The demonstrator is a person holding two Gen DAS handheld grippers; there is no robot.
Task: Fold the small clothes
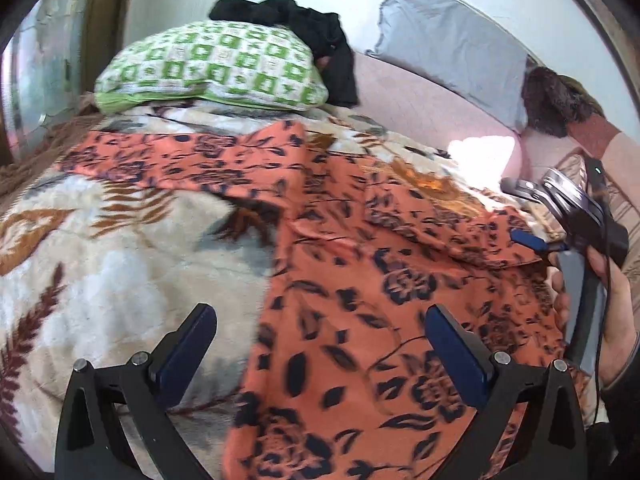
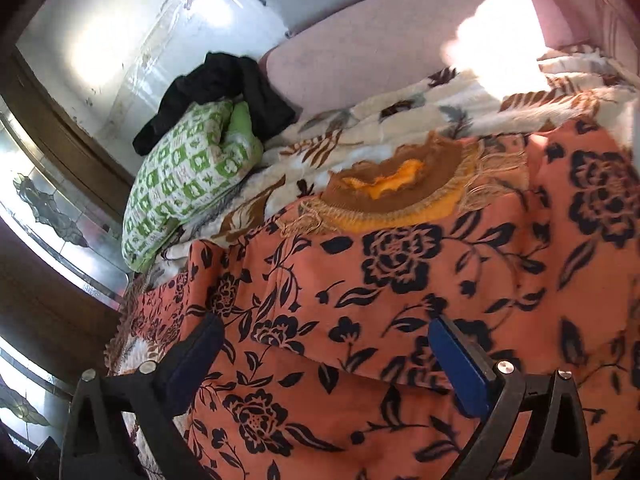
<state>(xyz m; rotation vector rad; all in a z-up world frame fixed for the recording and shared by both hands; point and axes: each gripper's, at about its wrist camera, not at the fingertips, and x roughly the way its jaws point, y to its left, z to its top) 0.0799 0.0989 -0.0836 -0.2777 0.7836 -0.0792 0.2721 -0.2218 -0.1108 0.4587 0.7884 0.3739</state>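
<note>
An orange garment with a dark floral print [image 1: 360, 280] lies spread over a cream leaf-patterned blanket [image 1: 100, 260] on a bed. One part of it stretches away to the left, and a folded layer lies at the right. My left gripper [image 1: 320, 320] hovers open above the garment's near part, nothing between its blue pads. In the right wrist view the same garment [image 2: 400, 280] fills the foreground, and my right gripper [image 2: 326, 336] stands open over it, holding nothing. A hand [image 1: 616, 320] carries the right gripper [image 1: 576, 216] at the garment's right edge.
A green checked pillow [image 1: 212, 68] with a black cloth [image 1: 312, 28] on it lies at the far end. A grey pillow [image 1: 452, 44] leans on the wall above a pink sheet [image 1: 408, 96]. A brown and yellow fringed piece [image 2: 400, 188] lies beyond the garment. Patterned glass panels [image 2: 44, 208] stand left.
</note>
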